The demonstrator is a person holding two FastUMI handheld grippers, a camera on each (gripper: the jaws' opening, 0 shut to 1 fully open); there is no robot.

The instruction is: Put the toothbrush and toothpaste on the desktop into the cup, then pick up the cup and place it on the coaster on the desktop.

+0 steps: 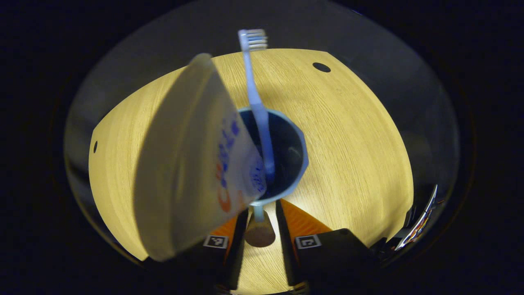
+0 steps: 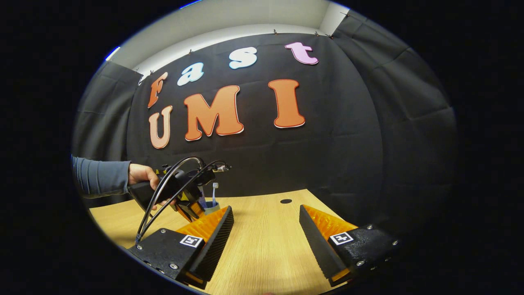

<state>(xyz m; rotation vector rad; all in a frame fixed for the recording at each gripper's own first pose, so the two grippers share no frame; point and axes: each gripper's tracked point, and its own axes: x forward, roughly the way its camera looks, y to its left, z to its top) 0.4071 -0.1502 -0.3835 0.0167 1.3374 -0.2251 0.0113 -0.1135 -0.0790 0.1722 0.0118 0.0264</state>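
Note:
In the left gripper view I look down into a blue-grey cup [image 1: 292,164]. A light blue toothbrush [image 1: 254,94] stands in it, bristles up. A white toothpaste tube [image 1: 184,164] leans out of it toward the camera. My left gripper [image 1: 263,207] is shut on the cup's near side, its fingers close together. Between them, lower down, shows a small brown round coaster [image 1: 260,234]. In the right gripper view my right gripper [image 2: 266,208] stands open over the table with nothing in it. Farther left a hand [image 2: 141,174] holds the left gripper [image 2: 190,211] at the cup [image 2: 211,207].
The wooden table [image 1: 348,143] has a dark round hole [image 1: 321,67] at its far side, which the right gripper view also shows as a hole [image 2: 285,201]. A second small hole [image 1: 95,146] sits near the left edge. Black cloth [image 2: 348,155] closes the back.

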